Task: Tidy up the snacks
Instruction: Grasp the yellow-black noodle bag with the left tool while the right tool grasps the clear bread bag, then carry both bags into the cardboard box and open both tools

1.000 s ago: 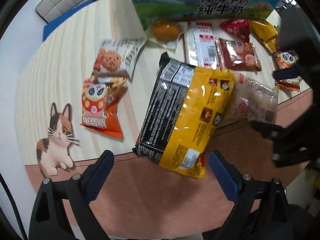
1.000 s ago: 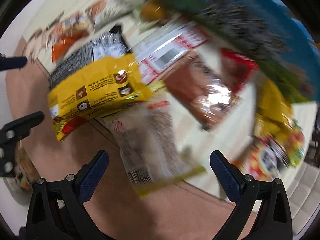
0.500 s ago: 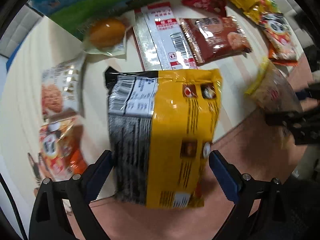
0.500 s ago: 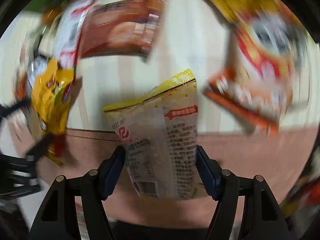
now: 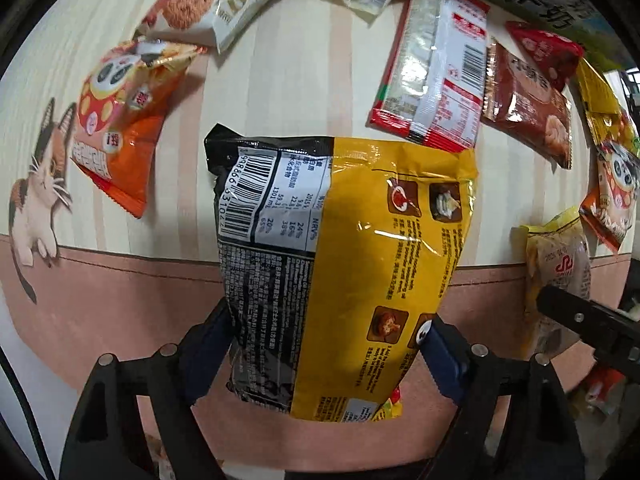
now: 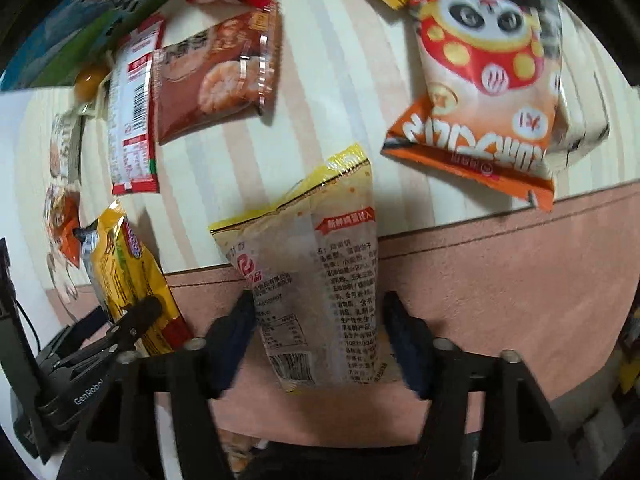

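A yellow and black noodle packet [image 5: 340, 264] lies half on the striped mat, half on its pink border. My left gripper [image 5: 326, 328] points down over it. Its jaws are closing, and both blue pads touch the packet's sides near its lower end. A pale yellow snack packet [image 6: 316, 280] sits between the pads of my right gripper [image 6: 318, 304]. Those jaws are opening slightly, with the pads still against the packet's edges. The left wrist view shows the same pale packet [image 5: 560, 264] at far right behind a black finger. The right wrist view shows the noodle packet [image 6: 132, 272] edge-on at the left.
Around them on the mat lie an orange panda bag [image 5: 120, 120], a cookie packet [image 5: 208, 12], a red and white packet [image 5: 440, 76], a brown packet [image 5: 528, 108] and a second panda bag [image 6: 488, 92]. A blue-green milk carton [image 5: 520, 0] stands at the back. A cat picture [image 5: 36, 200] marks the mat's left edge.
My left gripper came down over the noodle packet and its jaws narrowed onto it. My right gripper rolled, swung across the mat and took the pale yellow packet between its pads.
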The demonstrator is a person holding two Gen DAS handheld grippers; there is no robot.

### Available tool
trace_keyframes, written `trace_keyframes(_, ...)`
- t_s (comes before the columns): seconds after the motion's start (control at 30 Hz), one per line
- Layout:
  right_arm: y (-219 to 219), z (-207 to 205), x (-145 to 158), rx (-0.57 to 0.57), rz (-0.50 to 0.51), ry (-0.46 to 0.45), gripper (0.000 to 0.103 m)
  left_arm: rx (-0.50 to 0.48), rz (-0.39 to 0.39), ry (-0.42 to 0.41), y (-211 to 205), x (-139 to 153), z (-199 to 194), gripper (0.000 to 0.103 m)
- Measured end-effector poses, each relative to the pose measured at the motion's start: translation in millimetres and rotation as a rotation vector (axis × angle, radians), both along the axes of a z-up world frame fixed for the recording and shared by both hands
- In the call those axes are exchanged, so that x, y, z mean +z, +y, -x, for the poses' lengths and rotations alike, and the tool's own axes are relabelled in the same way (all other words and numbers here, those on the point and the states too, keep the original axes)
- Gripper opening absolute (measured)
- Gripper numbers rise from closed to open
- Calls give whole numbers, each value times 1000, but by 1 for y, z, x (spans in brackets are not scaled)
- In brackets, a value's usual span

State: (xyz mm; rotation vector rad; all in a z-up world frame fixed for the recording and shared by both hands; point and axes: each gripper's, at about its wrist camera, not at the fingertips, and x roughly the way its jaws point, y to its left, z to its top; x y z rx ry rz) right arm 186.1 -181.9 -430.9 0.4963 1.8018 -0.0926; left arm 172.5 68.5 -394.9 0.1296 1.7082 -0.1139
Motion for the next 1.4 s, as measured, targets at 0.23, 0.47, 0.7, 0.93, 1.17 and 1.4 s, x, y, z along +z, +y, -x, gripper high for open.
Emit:
trace_keyframes(0.23, 39, 11, 5, 64, 99, 17, 78, -47, -15, -59, -25, -5, 26, 86)
trace_keyframes(0.47, 81, 36, -1, 120, 221, -17, 51, -5, -4, -76, -9, 11, 44, 85)
trace_keyframes(0.7, 83, 60, 30, 73, 169, -65, 43, 8, 13, -109, -14, 53, 72, 85)
trace_keyframes(0.93, 72, 72, 88, 49, 23, -154, 42, 61, 79, -184, -22, 124, 87, 85)
trace_keyframes(1.17, 20, 17, 187, 63, -83, -320, 42, 85, 181, -265, -57, 219, 32, 85)
trace_keyframes(1.4, -6, -109, 243, 82, -49, -441, 42, 119, 219, -293, -95, 250, -81, 85)
